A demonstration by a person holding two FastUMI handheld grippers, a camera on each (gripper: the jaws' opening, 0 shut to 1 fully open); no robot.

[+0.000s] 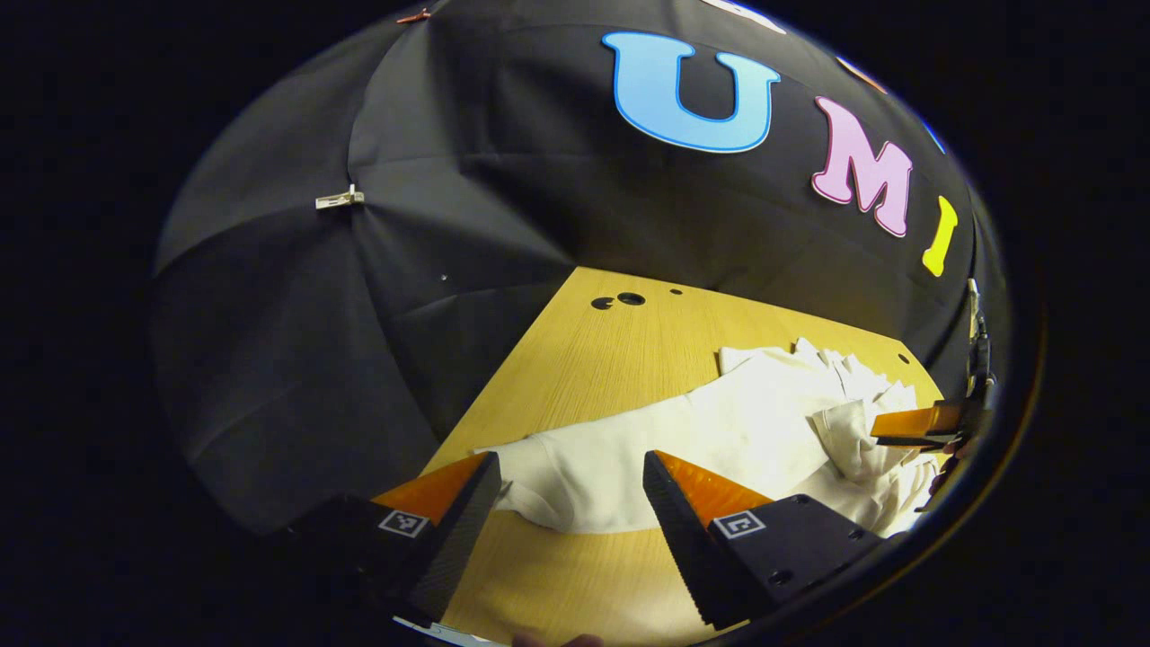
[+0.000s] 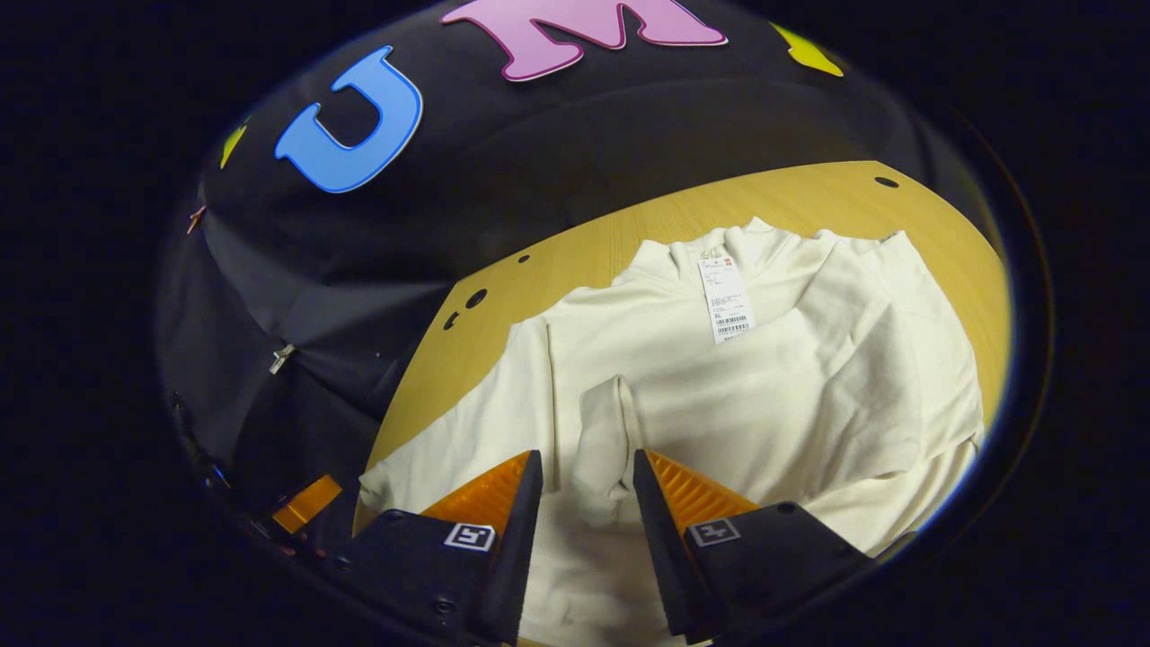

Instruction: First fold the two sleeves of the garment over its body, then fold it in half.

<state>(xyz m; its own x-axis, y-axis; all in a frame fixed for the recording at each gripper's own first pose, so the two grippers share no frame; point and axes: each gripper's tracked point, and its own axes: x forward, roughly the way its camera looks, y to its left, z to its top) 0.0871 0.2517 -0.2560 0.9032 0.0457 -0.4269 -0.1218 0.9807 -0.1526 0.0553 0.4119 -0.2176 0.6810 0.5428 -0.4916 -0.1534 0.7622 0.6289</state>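
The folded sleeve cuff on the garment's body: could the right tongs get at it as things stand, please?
Probably yes. The right tongs stand open with the sleeve cuff lying directly between their fingers, and nothing lies over it on the white garment.

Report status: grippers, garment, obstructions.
Both grippers, left and right, open. Garment flat on table; one sleeve folded across body. Nothing in way.

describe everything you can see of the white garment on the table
The garment is a cream-white, soft knit-looking top with a raised collar, lying flat on the wooden table, collar toward the booth wall. A paper tag lies on its chest below the collar. Both sleeves look folded in over the body, one sleeve ending in a cuff between the open fingers of the right claw. In the left gripper view its near edge lies ahead of the open left claw.
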